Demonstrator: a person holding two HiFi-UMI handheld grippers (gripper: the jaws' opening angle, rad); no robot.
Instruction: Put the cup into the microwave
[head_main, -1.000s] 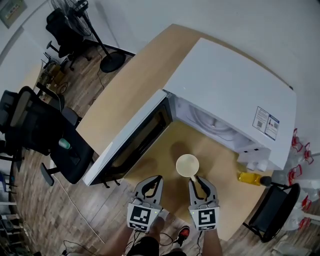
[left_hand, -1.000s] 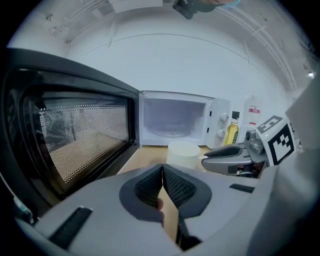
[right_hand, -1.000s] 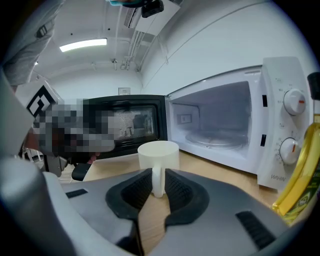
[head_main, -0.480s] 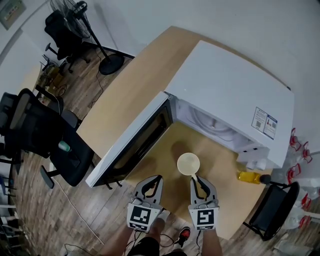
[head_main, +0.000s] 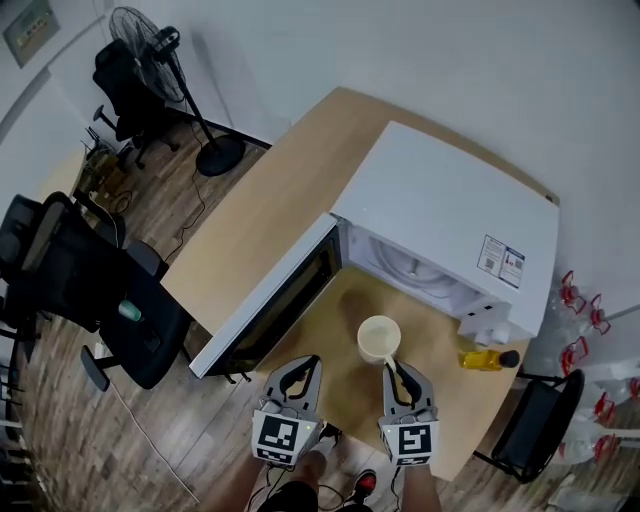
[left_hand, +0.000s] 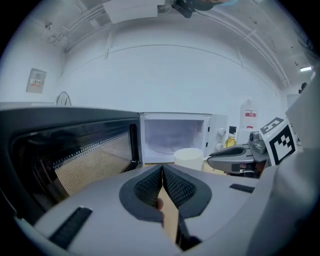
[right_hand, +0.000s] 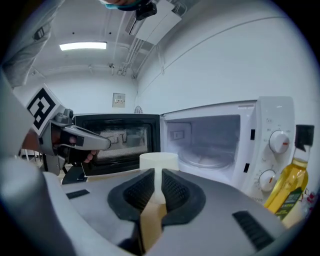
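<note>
A cream cup (head_main: 379, 340) hangs just over the wooden table (head_main: 243, 203), in front of the white microwave (head_main: 452, 213) whose door (head_main: 268, 298) stands swung open to the left. My right gripper (head_main: 393, 366) has just been closing and is shut on the cup's handle, which sits between its pads. In the right gripper view the cup (right_hand: 158, 161) rises just beyond that gripper (right_hand: 157, 176), with the open cavity (right_hand: 210, 141) behind it. My left gripper (head_main: 303, 367) is beside it, shut with nothing held; its own view shows its tips (left_hand: 163, 168) touching and the cup (left_hand: 189, 159) to the right.
A yellow oil bottle (head_main: 485, 357) lies on the table right of the cup, next to the microwave's knobs (right_hand: 279, 142). Black office chairs (head_main: 70, 265) and a standing fan (head_main: 150, 30) fill the floor at left. The open door blocks the left side.
Both grippers have risen a little side by side, and the cup has come up with the right one. The head view has shifted, so the microwave now sits lower in the picture.
</note>
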